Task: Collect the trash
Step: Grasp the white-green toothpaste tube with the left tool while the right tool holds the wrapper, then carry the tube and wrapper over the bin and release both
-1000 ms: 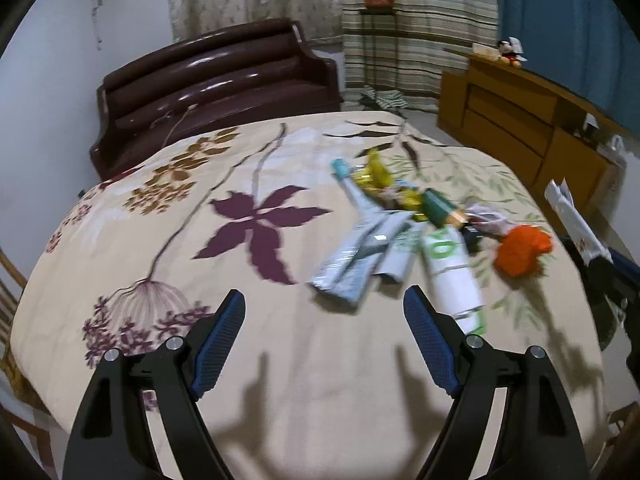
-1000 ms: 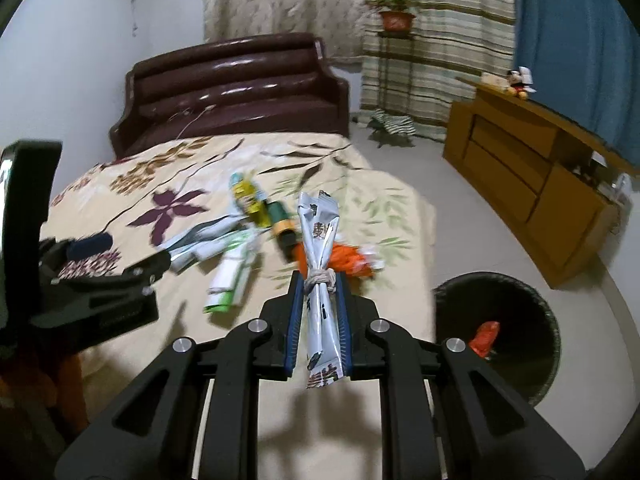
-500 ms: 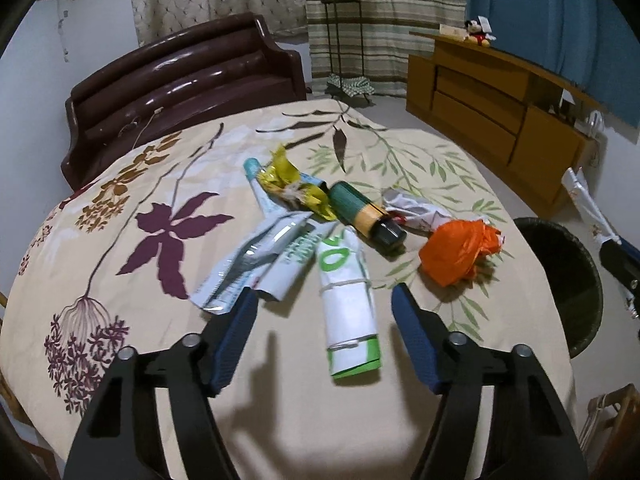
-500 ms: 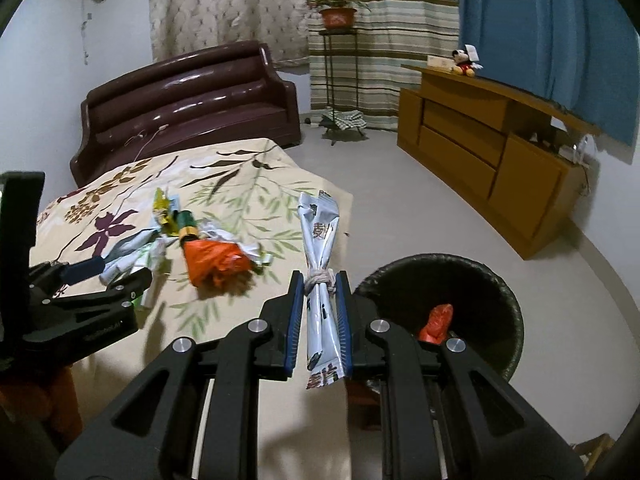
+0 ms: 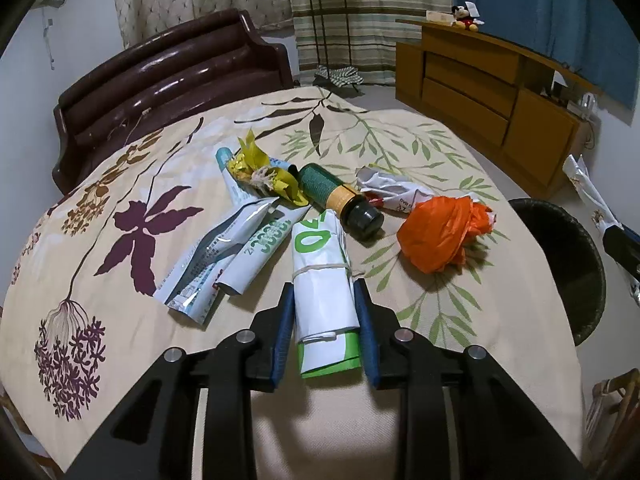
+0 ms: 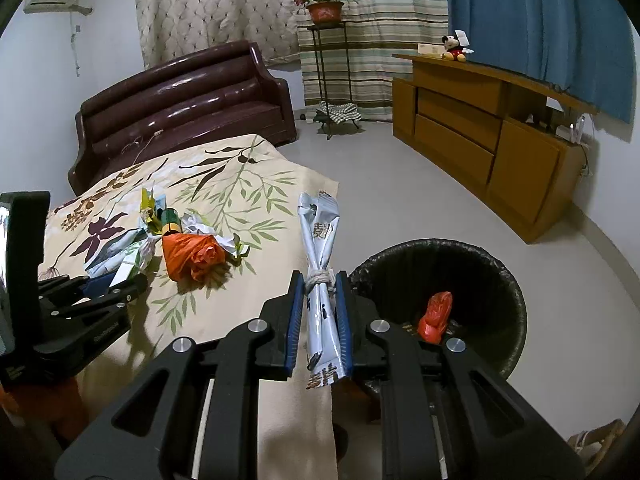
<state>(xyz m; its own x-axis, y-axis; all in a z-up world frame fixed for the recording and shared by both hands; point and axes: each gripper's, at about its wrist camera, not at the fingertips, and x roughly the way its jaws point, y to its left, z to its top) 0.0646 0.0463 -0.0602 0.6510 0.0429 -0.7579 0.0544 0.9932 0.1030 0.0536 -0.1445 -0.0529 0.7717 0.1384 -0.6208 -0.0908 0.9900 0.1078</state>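
The left gripper (image 5: 324, 308) is closing its jaws narrowly around a rolled white-and-green packet (image 5: 322, 280) tied with string, the blue pads (image 5: 285, 320) sitting against or just beside its two sides; whether they are truly pressing it cannot be told. The packet is lying flat on the desk (image 5: 120, 184), which is covered by a beige cloth printed with leaves and flowers. Just beyond it, the other trash is lying in a loose heap: two silvery foil wrappers (image 5: 218, 264) to its left, a crumpled yellow wrapper (image 5: 262, 172) farther back, a green bottle with a dark cap (image 5: 340, 196) on its side, a crumpled white paper (image 5: 390, 192), and an orange plastic bag (image 5: 442, 232) to the right.

The right gripper (image 6: 320, 312) is clamping its jaws on a silver wrapper (image 6: 319, 240) bound with string at the middle, holding it upright in the air beside the desk's edge. Just to the right and below, a black bin (image 6: 492, 276) is standing on the floor, with an orange wad (image 6: 436, 316) lying inside it. A brown sofa (image 6: 180, 96) and a wooden cabinet (image 6: 480, 136) are standing well behind.
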